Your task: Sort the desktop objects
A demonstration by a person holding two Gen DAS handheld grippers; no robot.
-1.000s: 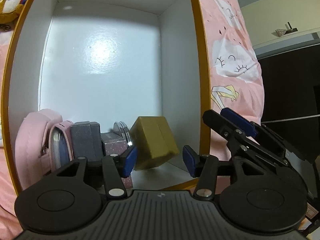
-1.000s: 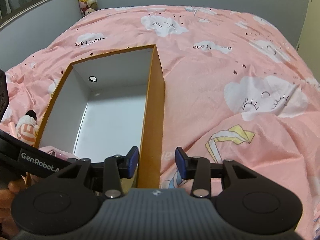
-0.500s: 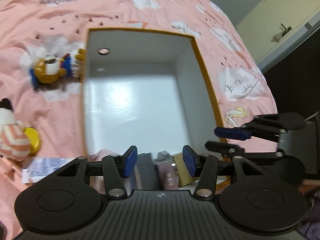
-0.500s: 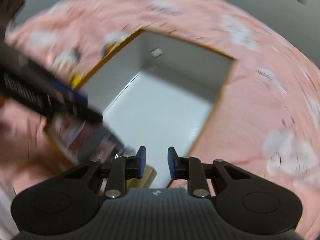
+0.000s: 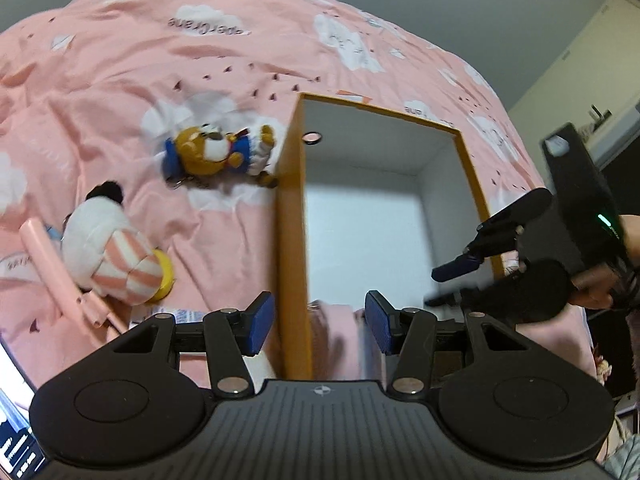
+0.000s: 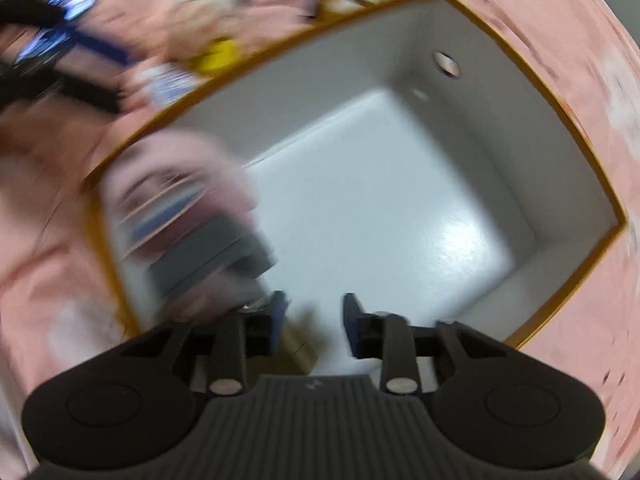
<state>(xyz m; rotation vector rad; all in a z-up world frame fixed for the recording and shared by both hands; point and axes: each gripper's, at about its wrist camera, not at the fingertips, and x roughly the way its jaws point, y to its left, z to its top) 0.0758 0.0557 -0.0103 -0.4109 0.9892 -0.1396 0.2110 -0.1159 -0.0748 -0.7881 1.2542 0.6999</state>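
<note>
An orange-rimmed box with a white inside lies on the bed. My left gripper is open above the box's near left corner, with nothing in it. A brown bear plush and a white plush in striped trousers lie left of the box. My right gripper reaches in over the right wall. In the blurred right wrist view, that gripper points down into the box, its jaws closing with a gap left. A gold box shows below the gap, untouched. Beside it sit a grey box and a pink item.
A pink cloud-print quilt covers the bed. A pink stick and a printed packet lie by the white plush. A lit screen sits at the lower left. A person's hand holds the right gripper.
The left gripper has drawn back and up out of the box, so both plush toys now show. The right gripper has rolled, swung over the box and narrowed its jaws.
</note>
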